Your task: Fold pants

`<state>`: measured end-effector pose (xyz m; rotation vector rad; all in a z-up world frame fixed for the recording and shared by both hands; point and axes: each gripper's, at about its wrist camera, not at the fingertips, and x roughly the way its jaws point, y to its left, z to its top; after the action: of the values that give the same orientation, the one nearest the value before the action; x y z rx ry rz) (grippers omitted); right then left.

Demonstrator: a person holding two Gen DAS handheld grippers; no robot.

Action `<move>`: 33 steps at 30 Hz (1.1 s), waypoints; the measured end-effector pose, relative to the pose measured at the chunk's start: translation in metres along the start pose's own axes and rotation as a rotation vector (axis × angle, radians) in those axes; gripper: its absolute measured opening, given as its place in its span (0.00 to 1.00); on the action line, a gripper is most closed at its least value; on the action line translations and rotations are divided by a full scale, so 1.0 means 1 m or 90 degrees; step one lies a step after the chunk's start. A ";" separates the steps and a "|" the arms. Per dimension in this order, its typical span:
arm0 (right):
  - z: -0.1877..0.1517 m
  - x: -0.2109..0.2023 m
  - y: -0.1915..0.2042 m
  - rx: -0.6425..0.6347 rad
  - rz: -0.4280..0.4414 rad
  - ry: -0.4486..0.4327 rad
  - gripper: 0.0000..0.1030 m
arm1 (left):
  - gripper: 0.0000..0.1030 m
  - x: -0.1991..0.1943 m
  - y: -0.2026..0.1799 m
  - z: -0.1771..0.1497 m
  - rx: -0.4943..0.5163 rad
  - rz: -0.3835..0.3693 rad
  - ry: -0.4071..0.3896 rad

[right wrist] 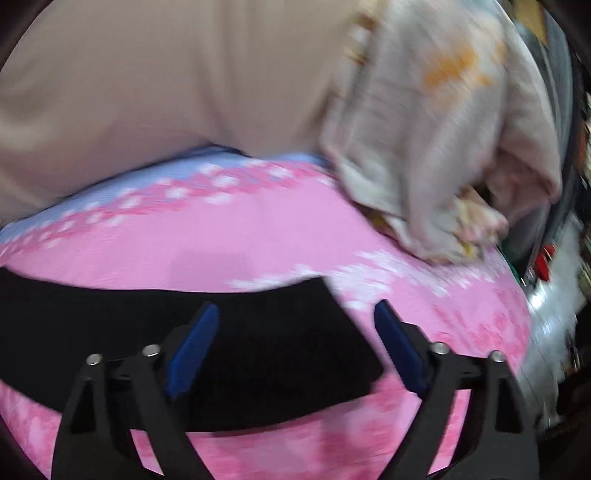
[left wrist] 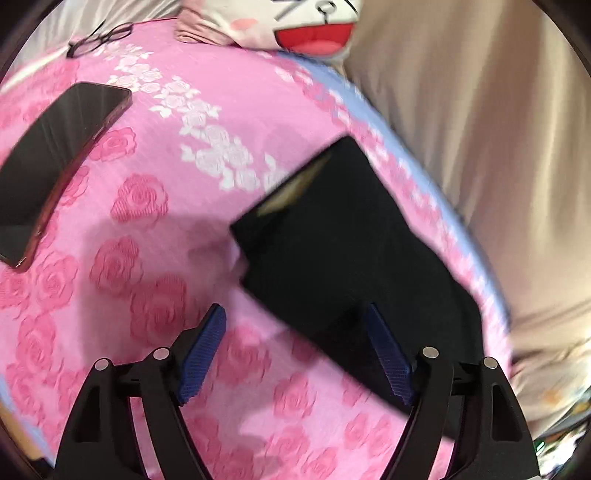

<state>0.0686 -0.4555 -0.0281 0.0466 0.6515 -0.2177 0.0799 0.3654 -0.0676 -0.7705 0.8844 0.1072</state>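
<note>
The black pants (left wrist: 343, 251) lie folded flat on a pink rose-patterned bed sheet (left wrist: 155, 221), near its right edge. My left gripper (left wrist: 295, 314) is open and empty, above the sheet at the pants' near left edge; its right finger overlaps the black cloth. In the right wrist view the pants (right wrist: 258, 332) form a long black band across the sheet (right wrist: 221, 243). My right gripper (right wrist: 295, 310) is open and empty, hovering over the band near its right end. Both views are blurred by motion.
A black phone (left wrist: 55, 158) lies on the sheet at the left. Glasses (left wrist: 99, 38) and a cartoon plush pillow (left wrist: 295, 26) sit at the far end. A beige curtain (left wrist: 480, 147) hangs along the bed. A crumpled pale blanket (right wrist: 436, 147) lies at the far right.
</note>
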 end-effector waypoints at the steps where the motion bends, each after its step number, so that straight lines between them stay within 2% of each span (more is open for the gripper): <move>1: 0.001 -0.004 0.025 -0.019 0.027 -0.005 0.82 | 0.73 0.003 0.000 0.005 -0.008 -0.007 -0.003; 3: 0.001 -0.009 0.070 -0.044 0.093 -0.007 0.82 | 0.63 0.009 -0.004 0.013 -0.005 -0.011 0.002; 4: 0.001 -0.009 0.088 -0.055 0.116 -0.005 0.82 | 0.27 0.012 -0.006 0.016 -0.003 0.004 0.010; 5: 0.000 -0.009 0.115 -0.076 0.143 0.002 0.82 | 0.24 0.014 -0.011 0.019 0.007 0.020 0.024; 7: -0.003 -0.010 0.151 -0.112 0.170 0.004 0.82 | 0.20 0.005 -0.022 0.028 0.028 0.005 0.021; 9: -0.007 -0.013 0.184 -0.148 0.192 0.001 0.82 | 0.18 -0.008 -0.040 0.035 0.078 0.013 0.014; 11: -0.012 -0.011 0.208 -0.172 0.205 0.006 0.82 | 0.07 -0.021 -0.057 0.044 0.115 0.008 -0.001; 14: -0.017 -0.012 0.232 -0.175 0.239 0.016 0.82 | 0.07 -0.044 -0.078 0.056 0.146 -0.020 -0.037; 16: -0.022 -0.012 0.239 -0.178 0.247 0.019 0.82 | 0.08 -0.044 -0.071 0.057 0.154 0.007 -0.036; 18: -0.029 -0.007 0.242 -0.184 0.240 0.033 0.82 | 0.09 -0.021 -0.032 0.054 0.099 0.038 0.017; 19: -0.030 -0.002 0.242 -0.182 0.234 0.046 0.82 | 0.10 0.004 -0.007 0.048 0.062 0.057 0.071; 20: -0.031 0.003 0.239 -0.177 0.230 0.063 0.82 | 0.14 0.018 0.017 0.040 0.016 0.047 0.092; 21: -0.030 0.006 0.237 -0.173 0.230 0.073 0.82 | 0.15 0.012 0.025 0.038 -0.004 0.010 0.065; 23: -0.023 0.008 0.237 -0.161 0.243 0.085 0.82 | 0.17 -0.004 0.028 0.034 -0.037 0.006 0.047; 24: -0.012 0.009 0.238 -0.150 0.270 0.086 0.82 | 0.17 -0.012 0.025 0.033 -0.037 0.018 0.031; 26: 0.006 0.012 0.245 -0.139 0.313 0.087 0.82 | 0.13 -0.038 0.005 0.035 -0.003 0.109 -0.059; 28: 0.032 0.022 0.264 -0.128 0.383 0.104 0.82 | 0.15 -0.060 -0.026 0.036 0.059 0.178 -0.150; 29: 0.044 0.029 0.276 -0.123 0.422 0.112 0.82 | 0.24 -0.066 -0.047 0.037 0.096 0.182 -0.182; 30: 0.060 0.040 0.296 -0.128 0.462 0.117 0.82 | 0.32 -0.066 -0.057 0.038 0.113 0.176 -0.191; 32: 0.075 0.057 0.326 -0.155 0.494 0.123 0.82 | 0.69 -0.056 -0.088 0.038 0.158 0.138 -0.194; 33: 0.082 0.069 0.348 -0.177 0.512 0.129 0.82 | 0.71 -0.047 -0.098 0.039 0.171 0.131 -0.187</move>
<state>0.2464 -0.1377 -0.0134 0.0610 0.8106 0.6599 0.1133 0.3289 0.0369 -0.3984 0.6778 0.2709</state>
